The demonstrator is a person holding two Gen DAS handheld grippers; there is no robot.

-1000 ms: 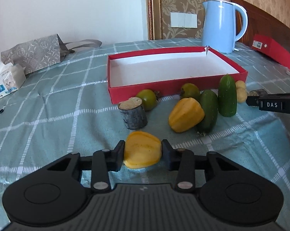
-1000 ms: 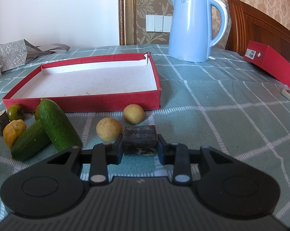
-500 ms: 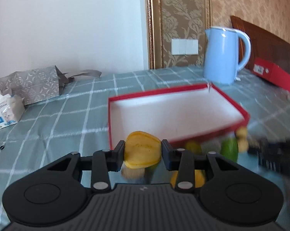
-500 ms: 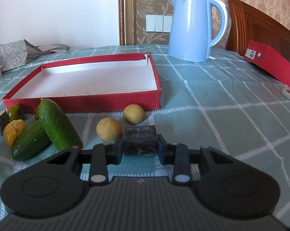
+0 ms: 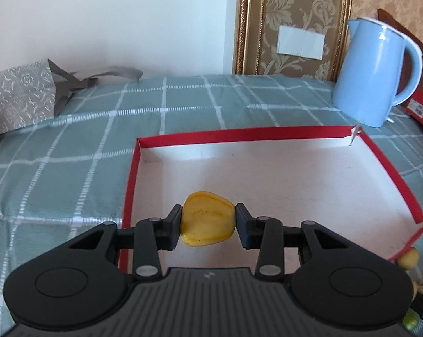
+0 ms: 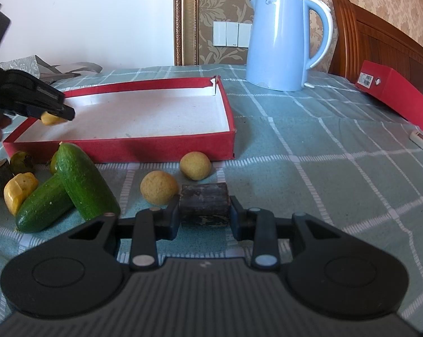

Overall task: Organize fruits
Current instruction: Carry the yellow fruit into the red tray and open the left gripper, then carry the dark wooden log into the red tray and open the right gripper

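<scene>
Yellow lumpy fruit [image 5: 207, 218] clamped in the left tool [image 5: 208, 226], over the red cardboard tray [image 5: 391, 174] with its matte white floor.
Right tool [image 6: 205, 215] is closed on a dark, rough block [image 6: 204, 202] at lower centre, near two smooth cucumbers [image 6: 79, 179] on the checked tabletop cloth [image 6: 309, 151].

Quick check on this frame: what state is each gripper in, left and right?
Left gripper: shut on the yellow fruit, held over the red tray.
Right gripper: shut on the dark block, low over the tablecloth.
</scene>
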